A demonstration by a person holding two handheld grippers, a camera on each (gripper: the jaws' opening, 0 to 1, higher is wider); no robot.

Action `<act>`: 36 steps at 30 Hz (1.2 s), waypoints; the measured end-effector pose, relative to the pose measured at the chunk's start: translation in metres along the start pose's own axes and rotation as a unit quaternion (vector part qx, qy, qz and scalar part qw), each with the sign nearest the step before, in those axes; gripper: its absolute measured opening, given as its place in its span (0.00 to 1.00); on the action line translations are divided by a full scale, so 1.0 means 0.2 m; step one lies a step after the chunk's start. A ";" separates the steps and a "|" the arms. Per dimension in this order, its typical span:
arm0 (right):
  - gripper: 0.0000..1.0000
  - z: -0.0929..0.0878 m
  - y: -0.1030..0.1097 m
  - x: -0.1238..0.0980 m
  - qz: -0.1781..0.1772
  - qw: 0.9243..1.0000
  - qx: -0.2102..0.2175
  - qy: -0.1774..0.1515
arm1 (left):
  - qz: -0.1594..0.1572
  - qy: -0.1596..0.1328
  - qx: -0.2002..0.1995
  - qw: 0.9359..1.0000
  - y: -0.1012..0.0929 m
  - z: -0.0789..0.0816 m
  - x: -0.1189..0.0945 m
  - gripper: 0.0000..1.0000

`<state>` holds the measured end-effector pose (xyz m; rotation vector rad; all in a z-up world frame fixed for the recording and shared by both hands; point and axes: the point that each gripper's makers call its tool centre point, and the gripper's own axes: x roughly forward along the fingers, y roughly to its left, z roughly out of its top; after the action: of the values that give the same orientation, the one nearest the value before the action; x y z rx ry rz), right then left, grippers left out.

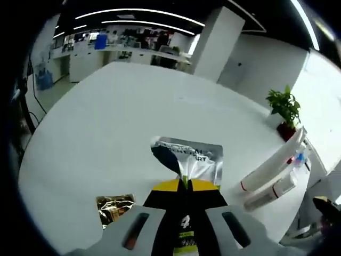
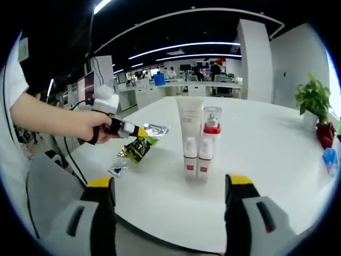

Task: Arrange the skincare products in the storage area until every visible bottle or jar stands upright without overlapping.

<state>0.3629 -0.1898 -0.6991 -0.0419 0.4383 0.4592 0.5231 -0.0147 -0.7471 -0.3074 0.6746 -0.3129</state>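
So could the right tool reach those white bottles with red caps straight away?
Probably yes. The right tool is open, and the cluster of white bottles with red caps stands directly ahead on the round white table with nothing between. The left tool, holding a silver sachet, is off to the side.

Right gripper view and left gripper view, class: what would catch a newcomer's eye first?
The left gripper, in a person's hand, pinches a silver sachet above the white table. Four white skincare bottles stand upright mid-table, ahead of the right gripper's open jaws. A potted plant sits at the far edge.
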 end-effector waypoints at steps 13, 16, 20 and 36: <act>0.85 0.01 0.04 0.00 0.017 1.000 -0.015 0.000 | -0.049 -0.028 0.007 0.998 -0.18 0.04 -0.19 0.00; 0.85 0.01 0.07 0.00 0.025 0.999 -0.021 0.001 | -0.060 -0.034 0.019 0.997 -0.21 0.04 -0.24 0.00; 0.84 0.02 0.11 0.00 0.045 0.999 -0.023 0.001 | -0.081 -0.041 0.032 0.995 -0.26 0.03 -0.33 0.00; 0.68 0.12 0.33 0.04 0.134 0.990 -0.041 -0.016 | -0.163 -0.054 0.021 0.985 -0.42 0.02 -0.61 0.00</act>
<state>0.3504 -0.1235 -0.6760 -0.0560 0.3952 0.7426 0.4202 -0.0442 -0.6451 -0.3917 0.5088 -0.6175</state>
